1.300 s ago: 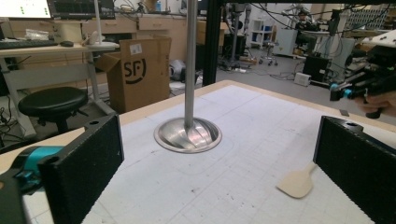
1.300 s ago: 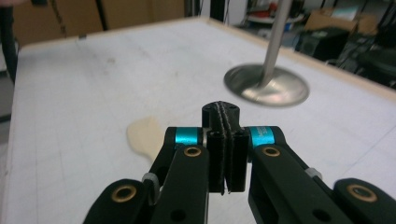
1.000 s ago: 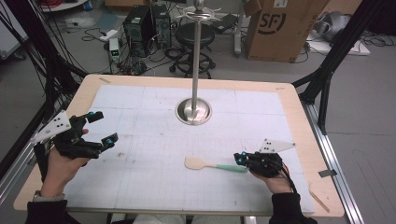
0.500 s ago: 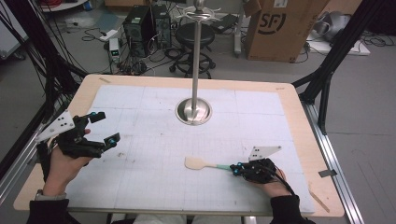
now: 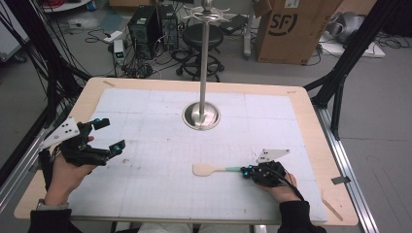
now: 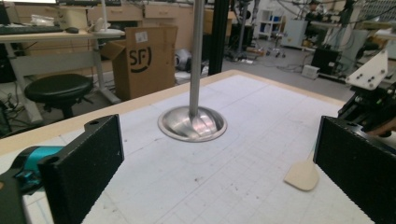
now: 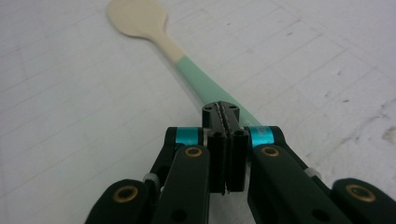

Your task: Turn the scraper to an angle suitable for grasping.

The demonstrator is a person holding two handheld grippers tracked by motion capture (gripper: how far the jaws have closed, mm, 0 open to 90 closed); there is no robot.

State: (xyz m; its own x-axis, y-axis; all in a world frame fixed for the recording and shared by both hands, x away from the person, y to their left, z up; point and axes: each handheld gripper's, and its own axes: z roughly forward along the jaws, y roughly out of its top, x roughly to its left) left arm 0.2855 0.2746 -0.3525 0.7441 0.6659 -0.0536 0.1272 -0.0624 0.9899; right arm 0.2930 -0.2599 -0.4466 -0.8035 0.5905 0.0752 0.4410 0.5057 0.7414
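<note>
On mat (image 5: pixel 145 194) — right gripper (image 7: pixel 223 114) clamped on spatula (image 7: pixel 182 60) handle.

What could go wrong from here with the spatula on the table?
1. The right hand-held gripper is shut at the very end of the spatula handle, so the long, unsupported blade may droop or swivel when lifted.
2. The jaws look fully closed; whether they truly pinch the thin handle is hard to tell, so it may slip out.
3. The metal stand rises just beyond; a swinging blade could knock its pole.
</note>
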